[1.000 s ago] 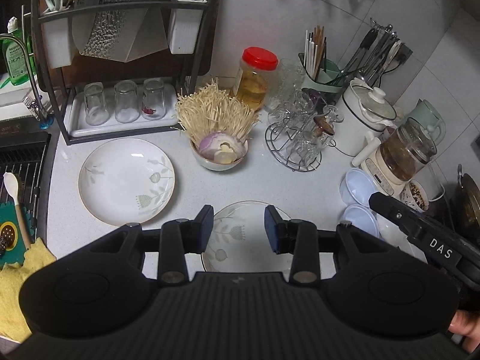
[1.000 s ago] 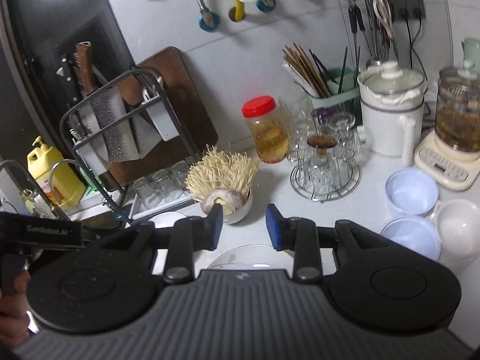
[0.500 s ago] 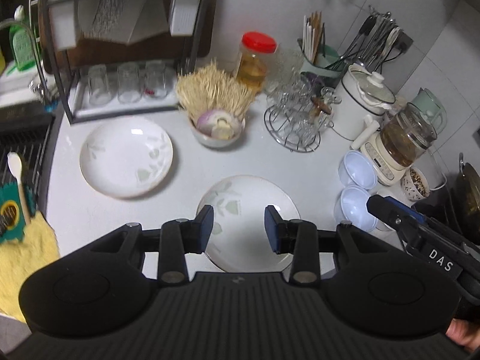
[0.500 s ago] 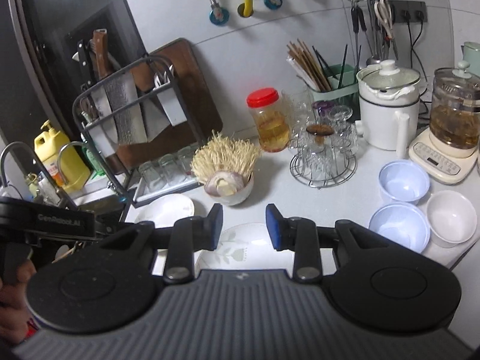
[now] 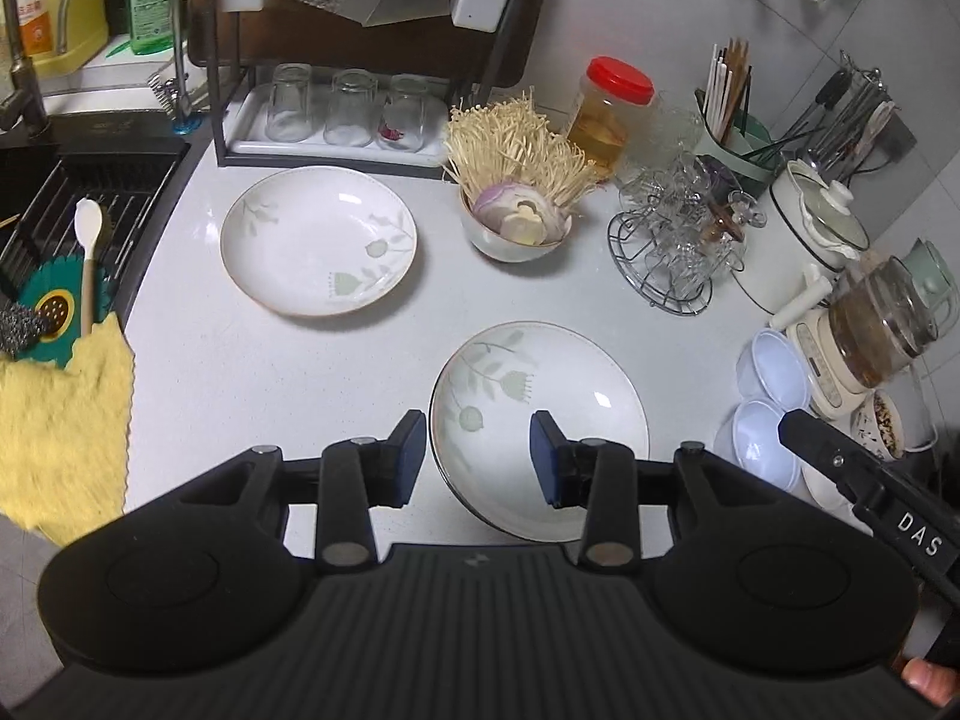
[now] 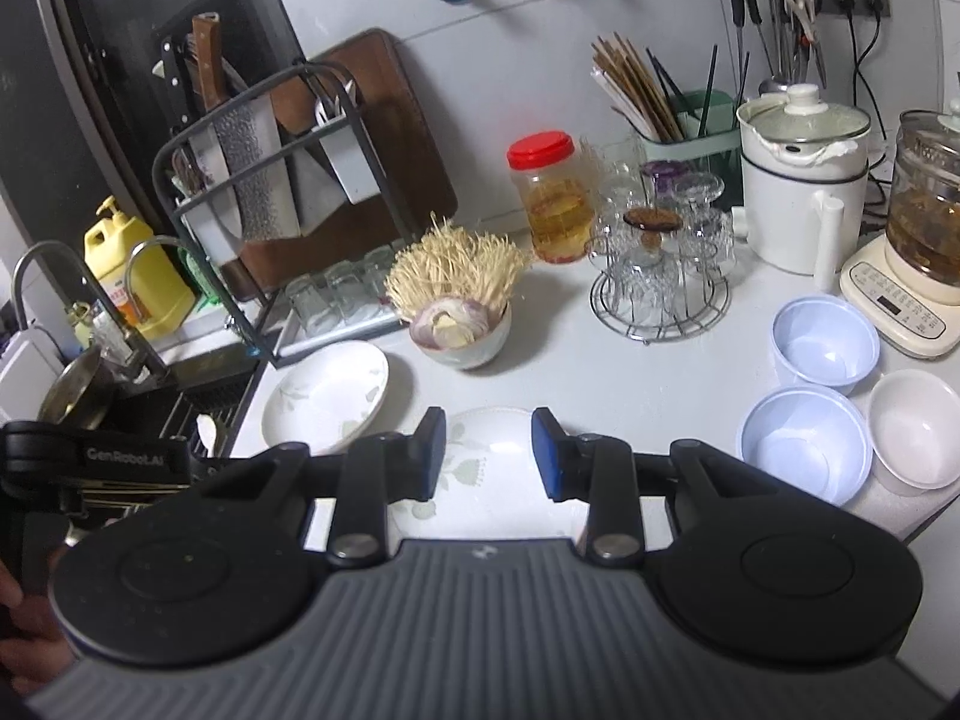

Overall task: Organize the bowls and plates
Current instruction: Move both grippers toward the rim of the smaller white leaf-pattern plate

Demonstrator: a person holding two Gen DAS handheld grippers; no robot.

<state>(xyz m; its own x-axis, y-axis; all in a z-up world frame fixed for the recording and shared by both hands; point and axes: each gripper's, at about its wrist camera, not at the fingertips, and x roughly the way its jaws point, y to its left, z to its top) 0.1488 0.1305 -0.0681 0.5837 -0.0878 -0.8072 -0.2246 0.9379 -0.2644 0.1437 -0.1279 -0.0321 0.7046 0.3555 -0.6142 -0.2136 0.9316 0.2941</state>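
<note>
A: From the left wrist, where does the near plate (image 5: 540, 414) lie?

B: Straight ahead of and below the left gripper (image 5: 479, 456), whose jaws stand partly apart and hold nothing. The plate's near-left rim sits just beyond the left pad, so a small shift to the right puts that edge between the pads. A round plate has no long axis; only the rim matters. The second plate (image 5: 318, 240) lies well apart, up and to the left, near the glass rack (image 5: 336, 150), with bare counter (image 5: 252, 384) between the two.

A: And the right wrist?

B: The right gripper (image 6: 487, 453) is also partly open and empty, with the same near plate (image 6: 486, 468) under its pads; how high it hangs above the plate is probably not readable here. The two pale blue bowls (image 6: 804, 444) and the white bowl (image 6: 915, 429) crowd the counter's right edge, closer to this hand. The bowl of enoki mushrooms (image 6: 459, 324) stands behind, clear of any lift.
</note>
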